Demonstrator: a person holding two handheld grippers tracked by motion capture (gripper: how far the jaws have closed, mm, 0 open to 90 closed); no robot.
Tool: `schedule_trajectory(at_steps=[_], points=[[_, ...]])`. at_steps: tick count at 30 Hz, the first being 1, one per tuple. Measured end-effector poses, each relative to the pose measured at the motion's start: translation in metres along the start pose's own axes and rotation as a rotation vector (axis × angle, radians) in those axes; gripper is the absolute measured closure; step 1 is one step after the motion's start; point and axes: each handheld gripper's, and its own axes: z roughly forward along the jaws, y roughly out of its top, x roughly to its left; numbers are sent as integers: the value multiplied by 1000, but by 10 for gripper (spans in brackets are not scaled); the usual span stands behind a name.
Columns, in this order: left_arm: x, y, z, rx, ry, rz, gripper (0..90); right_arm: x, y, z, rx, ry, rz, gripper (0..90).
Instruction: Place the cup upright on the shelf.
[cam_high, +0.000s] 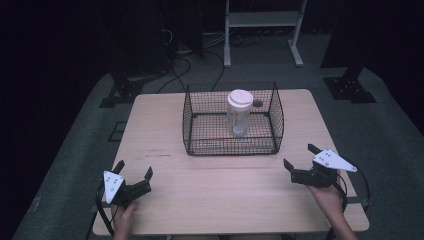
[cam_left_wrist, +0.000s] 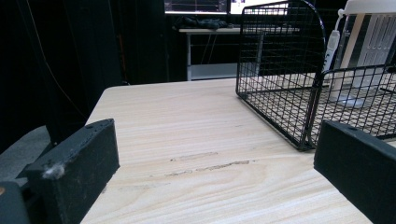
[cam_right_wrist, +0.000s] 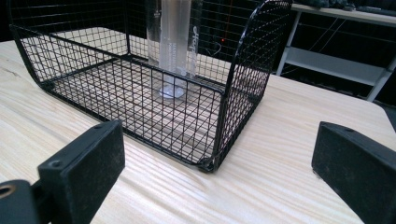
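Bottle (cam_high: 239, 114) upright inside wire basket (cam_high: 190, 125); basket walls surround it.

The clear cup (cam_right_wrist: 173, 42) standing in the wire basket (cam_right_wrist: 140, 100) carries vertical white lettering on its wall in the right gripper view, but it is too blurred to read. Nothing legible stands on its white lid (cam_high: 240, 98) or the wooden surface (cam_high: 225, 185)
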Motion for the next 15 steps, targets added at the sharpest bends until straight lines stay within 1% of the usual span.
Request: schedule_trajectory(at_steps=[8, 15], points=[[0, 0, 0, 1, 1, -1, 0, 0, -5, -5, 4, -5, -1, 21], [0, 0, 0, 1, 1, 0, 0, -2, -13, -9, 6, -10, 11, 21]])
